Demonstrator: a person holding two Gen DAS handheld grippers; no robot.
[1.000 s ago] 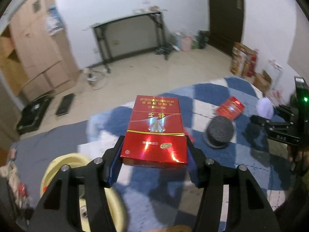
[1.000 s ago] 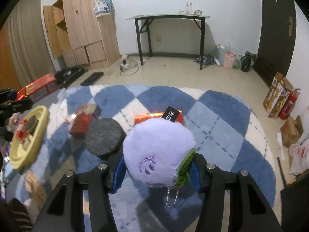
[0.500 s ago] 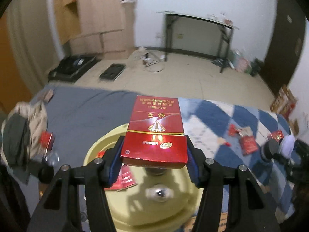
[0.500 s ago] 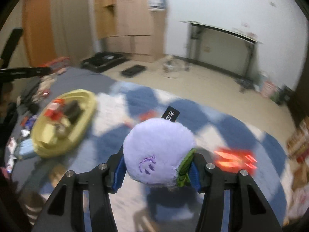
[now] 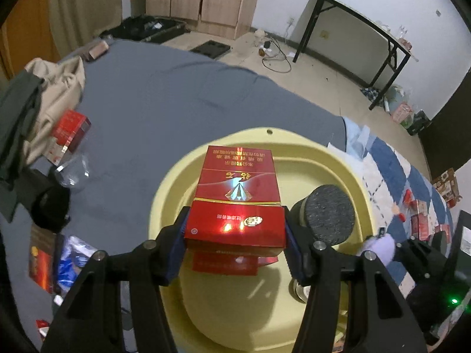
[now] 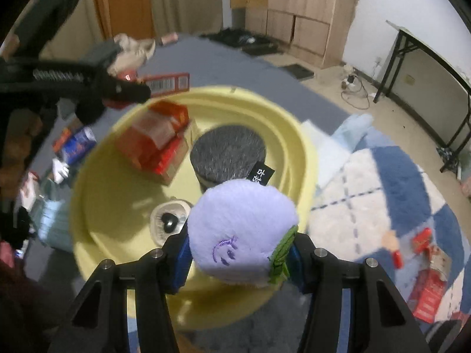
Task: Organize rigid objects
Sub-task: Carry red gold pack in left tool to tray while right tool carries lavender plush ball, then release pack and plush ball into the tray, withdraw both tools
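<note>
Left tongs [image 5: 234, 229] are pinching the red cigarette box [image 5: 237, 203] by its two sides, holding it flat and level right above the yellow basin [image 5: 176, 194], and the right tongs [image 6: 240, 253] are clamped on the purple plush ball [image 6: 243, 229], poised over the basin's near rim. The step in hand looks like the drop-off: the box wants lowering until it is just over the stack before the tongs spread, so it lands flat and doesn't skid off. Directly beneath it there's another red pack [image 5: 225, 263] already lying in the basin, so expect a stack or a nudge to bare yellow. Watch the dark grey round puff [image 5: 328, 213] just beside the right-hand finger — close quarters there! From the right wrist view more red packs [image 6: 157, 138] are piled beside that grey puff, and a small round lid [image 6: 169, 222] sits near the ball. Outside the basin: grey bedding [image 5: 153, 103], a checked blue rug [image 6: 391, 182], scattered red packs [image 6: 428, 288].
</note>
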